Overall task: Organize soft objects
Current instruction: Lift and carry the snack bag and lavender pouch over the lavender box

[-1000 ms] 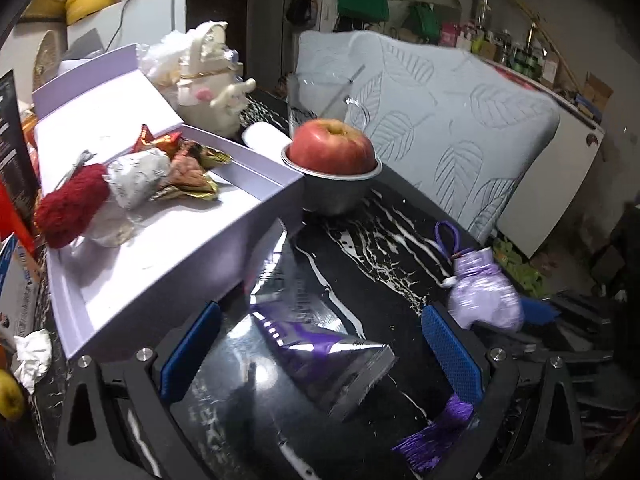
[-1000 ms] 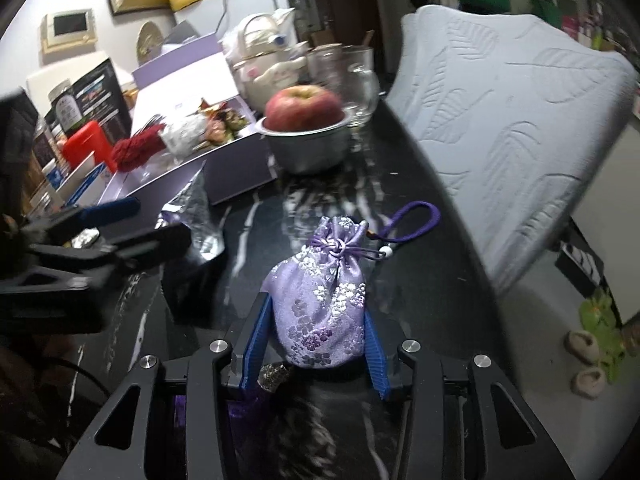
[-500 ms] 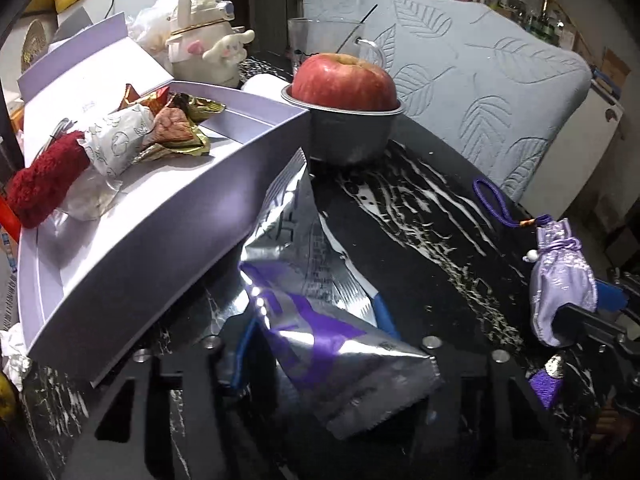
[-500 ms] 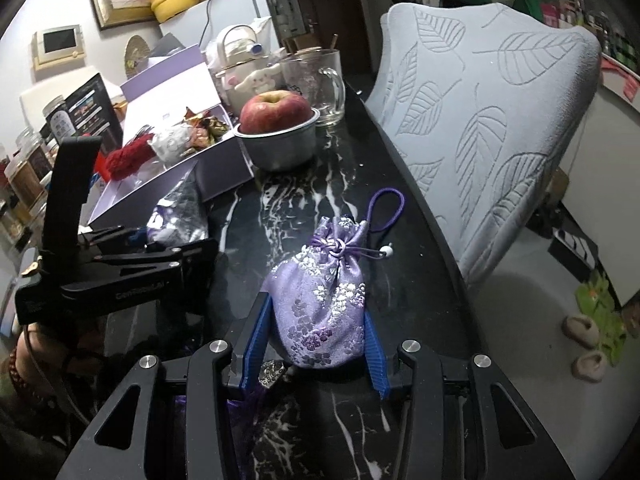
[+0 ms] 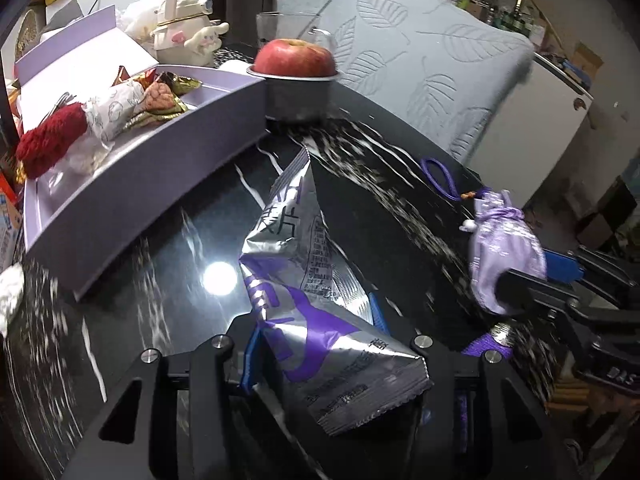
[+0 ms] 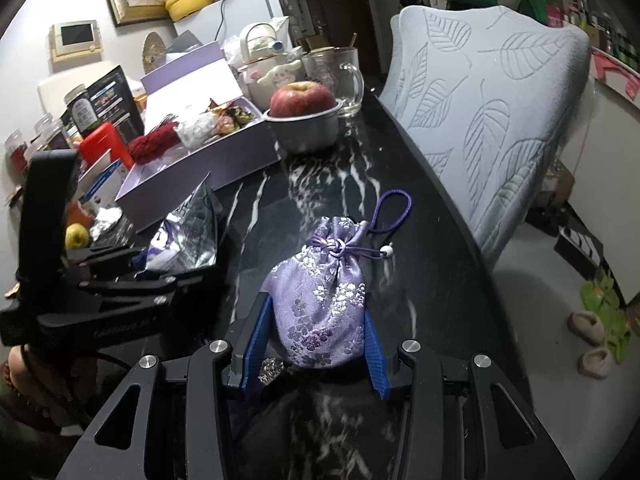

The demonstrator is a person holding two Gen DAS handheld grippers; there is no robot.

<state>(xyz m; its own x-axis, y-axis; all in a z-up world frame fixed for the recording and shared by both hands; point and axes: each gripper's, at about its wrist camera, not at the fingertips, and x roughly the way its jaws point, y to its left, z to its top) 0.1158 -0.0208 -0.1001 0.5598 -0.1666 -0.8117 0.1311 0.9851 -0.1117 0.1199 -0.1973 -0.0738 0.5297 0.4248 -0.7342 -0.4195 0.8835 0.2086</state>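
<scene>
My left gripper (image 5: 316, 340) is shut on a silver and purple foil snack bag (image 5: 304, 276) and holds it above the black marble table (image 5: 384, 200); the bag also shows in the right wrist view (image 6: 184, 236). My right gripper (image 6: 316, 332) is shut on a lilac brocade drawstring pouch (image 6: 320, 304), lifted off the table; the pouch shows at the right of the left wrist view (image 5: 504, 252). An open lilac box (image 5: 132, 184) to the left holds a red knitted piece (image 5: 52, 144) and wrapped soft items (image 5: 116, 108).
A red apple in a metal bowl (image 5: 296, 80) stands behind the box, with a glass mug (image 6: 340, 76) and a white teapot (image 5: 180, 36) further back. A grey leaf-patterned cushion (image 6: 488, 92) borders the table's right edge. Jars and packets (image 6: 80, 120) crowd the far left.
My left gripper closed on the foil bag and lifted it off the table. My right gripper raised the pouch and both moved back from the box.
</scene>
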